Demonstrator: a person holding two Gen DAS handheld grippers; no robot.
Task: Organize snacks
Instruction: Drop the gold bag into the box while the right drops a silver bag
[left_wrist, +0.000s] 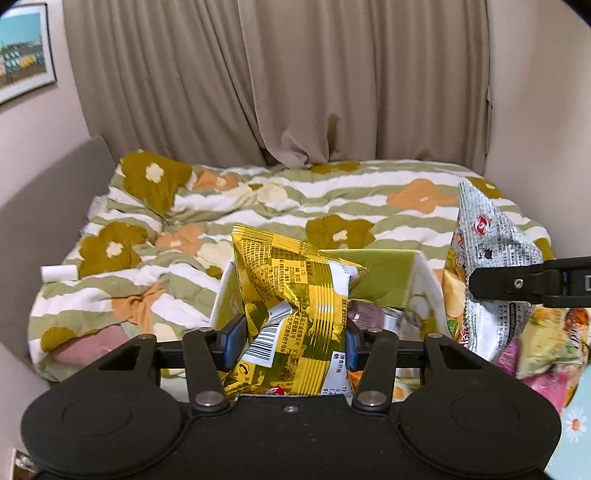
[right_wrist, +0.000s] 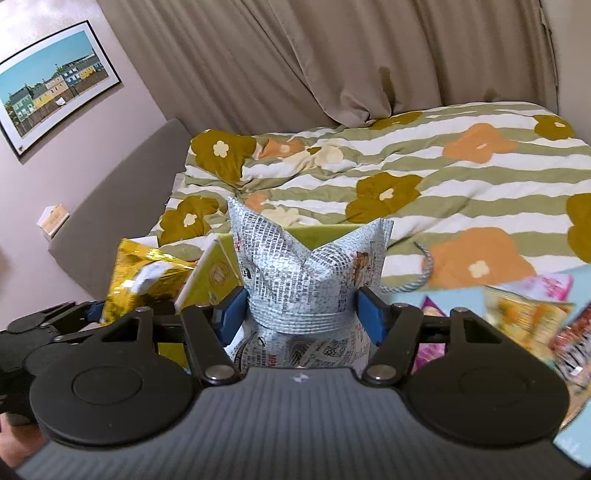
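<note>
Between the left claw's (left_wrist: 291, 339) shut jaws sits a yellow snack bag (left_wrist: 291, 291), the green box (left_wrist: 380, 280) just beyond; right claw (right_wrist: 303, 314) pinches a silver bag (right_wrist: 306, 280). Release each only once over the opening.

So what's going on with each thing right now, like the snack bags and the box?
Left gripper: shut on the yellow snack bag.
Yellow snack bag: held up, crumpled at the pinch.
Right gripper: shut on the silver snack bag.
Silver snack bag: held up, squeezed at the middle.
Green box: open, snacks already inside.
Loose snack bags: lying beside the box, not yet sorted.
Curtains: drawn closed.
</note>
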